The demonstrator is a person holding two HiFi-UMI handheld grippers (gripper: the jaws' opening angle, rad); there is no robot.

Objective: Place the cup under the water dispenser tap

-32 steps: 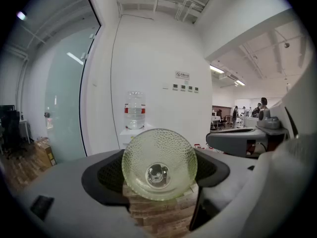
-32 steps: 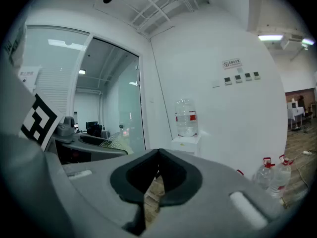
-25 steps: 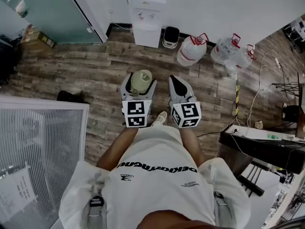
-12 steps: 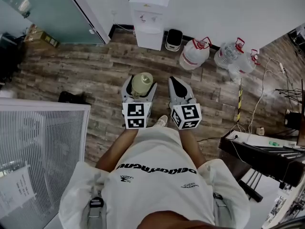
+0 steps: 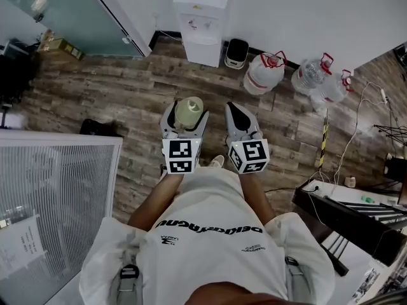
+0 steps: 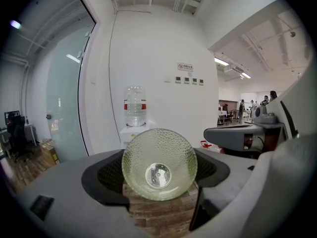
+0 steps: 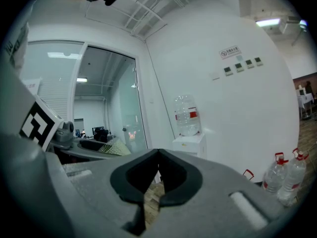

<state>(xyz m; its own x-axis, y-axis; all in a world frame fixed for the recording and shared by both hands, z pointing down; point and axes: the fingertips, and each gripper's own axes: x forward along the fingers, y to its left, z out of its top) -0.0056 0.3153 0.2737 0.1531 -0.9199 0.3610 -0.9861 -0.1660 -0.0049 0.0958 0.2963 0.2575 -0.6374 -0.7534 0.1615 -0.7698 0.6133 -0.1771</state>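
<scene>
A pale green dimpled glass cup [image 5: 188, 110] lies on its side between the jaws of my left gripper [image 5: 185, 113], its mouth toward the camera [image 6: 159, 163]; the jaws are shut on its sides. My right gripper [image 5: 238, 115] is beside it, shut with nothing in it, its jaw tips meeting [image 7: 157, 155]. The white water dispenser [image 5: 204, 23] stands against the far wall, ahead of both grippers and well apart from them. It carries a clear bottle with a red label [image 6: 135, 105]. Its taps are too small to make out.
Large water bottles with red caps [image 5: 264, 72] stand on the wood floor right of the dispenser, with a small dark bin [image 5: 236, 53] between. A glass partition [image 5: 70, 18] is at the left, a mesh panel [image 5: 51, 189] nearer left, a desk with cables [image 5: 343, 205] at the right.
The dispenser and the bottles have shifted lower and rightward in the head view as the person walks toward them. Both grippers keep their pose; the cup stays held.
</scene>
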